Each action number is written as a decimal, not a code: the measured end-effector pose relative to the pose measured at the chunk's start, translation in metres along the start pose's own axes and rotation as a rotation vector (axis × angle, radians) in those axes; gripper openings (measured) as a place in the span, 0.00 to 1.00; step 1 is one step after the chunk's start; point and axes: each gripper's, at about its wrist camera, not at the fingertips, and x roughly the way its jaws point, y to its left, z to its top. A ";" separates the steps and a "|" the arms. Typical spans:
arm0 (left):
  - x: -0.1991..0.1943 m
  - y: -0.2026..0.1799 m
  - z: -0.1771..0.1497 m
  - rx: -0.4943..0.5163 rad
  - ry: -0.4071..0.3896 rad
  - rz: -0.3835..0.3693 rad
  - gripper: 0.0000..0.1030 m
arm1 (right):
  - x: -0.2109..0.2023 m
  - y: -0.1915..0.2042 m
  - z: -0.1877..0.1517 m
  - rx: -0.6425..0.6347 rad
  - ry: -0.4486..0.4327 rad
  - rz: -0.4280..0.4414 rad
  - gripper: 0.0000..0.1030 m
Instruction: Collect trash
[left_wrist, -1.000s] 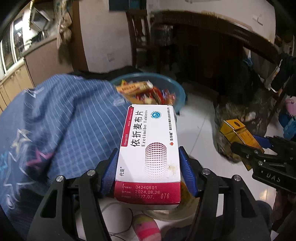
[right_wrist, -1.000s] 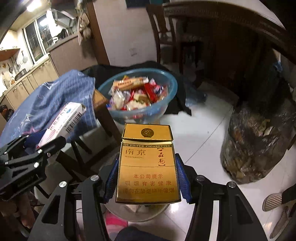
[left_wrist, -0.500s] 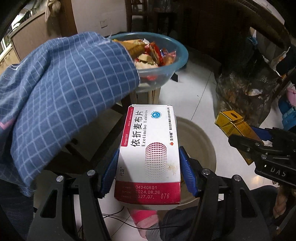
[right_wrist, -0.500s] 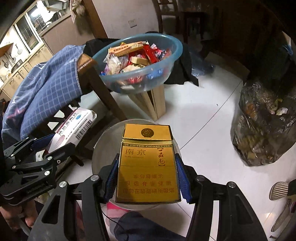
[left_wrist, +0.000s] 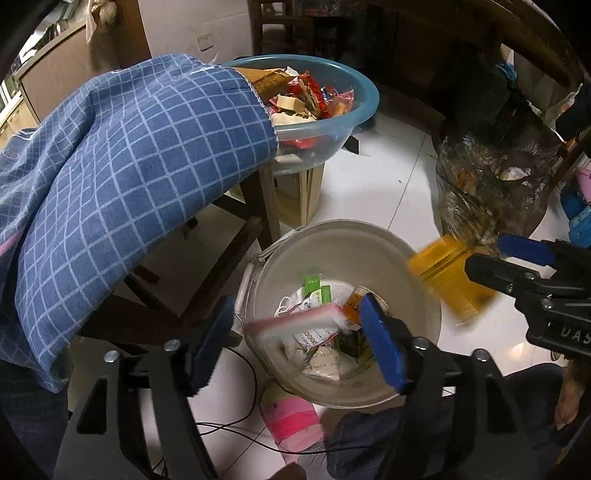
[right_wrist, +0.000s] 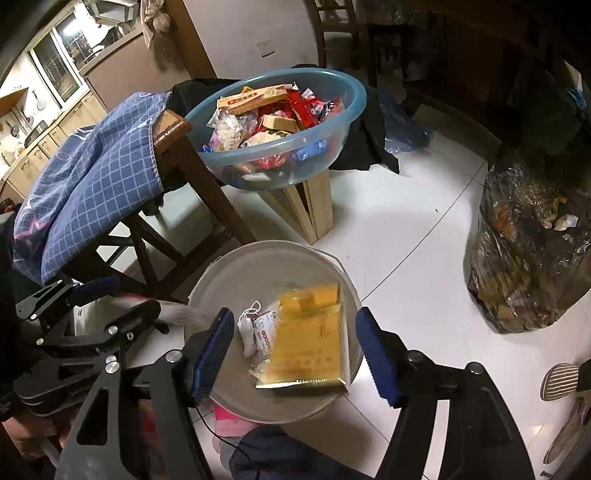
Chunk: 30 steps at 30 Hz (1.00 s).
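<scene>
Jaws of both grippers opening, blurred cardboard boxes loose between them, above round grey plastic bucket (right_wrist: 207, 288)

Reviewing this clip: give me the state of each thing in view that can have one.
Left tongs: opening, pads clear of the box.
White medicine box: released, blurred, over the bucket.
Right tongs: opening.
Yellow cigarette pack: released, blurred.
Bucket: open, part filled.
Blue basin: full.
</scene>
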 end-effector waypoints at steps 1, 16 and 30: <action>0.000 0.000 -0.001 0.001 -0.002 0.004 0.71 | -0.002 -0.001 0.000 0.002 -0.007 -0.002 0.69; -0.090 0.033 0.008 -0.064 -0.239 0.063 0.86 | -0.095 0.023 0.008 -0.065 -0.343 -0.043 0.92; -0.207 0.123 -0.008 -0.254 -0.466 0.265 0.95 | -0.190 0.148 0.037 -0.255 -0.628 0.099 0.95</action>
